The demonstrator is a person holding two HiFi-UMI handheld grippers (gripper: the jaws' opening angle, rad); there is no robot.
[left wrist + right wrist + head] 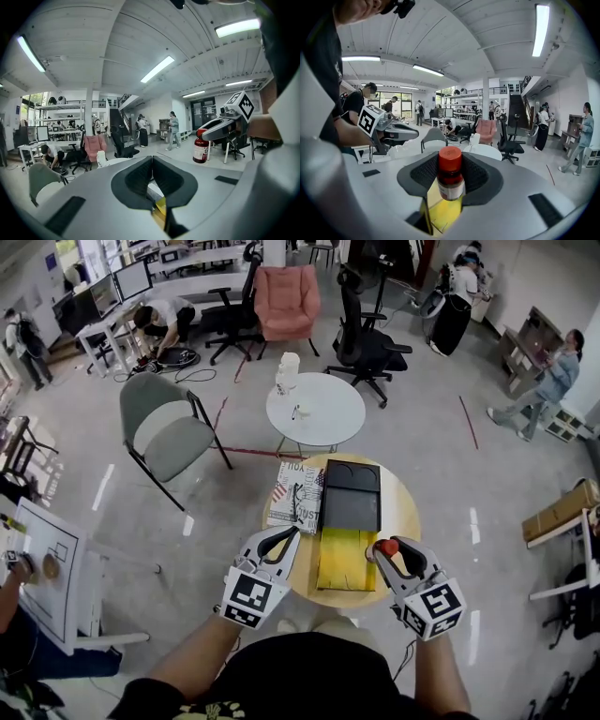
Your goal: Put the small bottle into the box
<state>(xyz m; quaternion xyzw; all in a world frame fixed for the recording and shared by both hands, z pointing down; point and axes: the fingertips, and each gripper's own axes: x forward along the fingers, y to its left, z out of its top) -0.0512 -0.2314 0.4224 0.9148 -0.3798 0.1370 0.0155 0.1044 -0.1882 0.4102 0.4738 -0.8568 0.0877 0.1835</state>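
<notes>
Right gripper (392, 550) | you're clamping the small bottle (450, 180) upright at the box's (345, 559) right edge, likely for a bottom-first drop | left gripper (280, 539) | jaws pressed together, empty, waiting left of the box

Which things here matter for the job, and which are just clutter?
Job: small bottle, gripped in the right gripper; open box on the round table.
Lying about: magazine; glasses on it; grey chair.
</notes>
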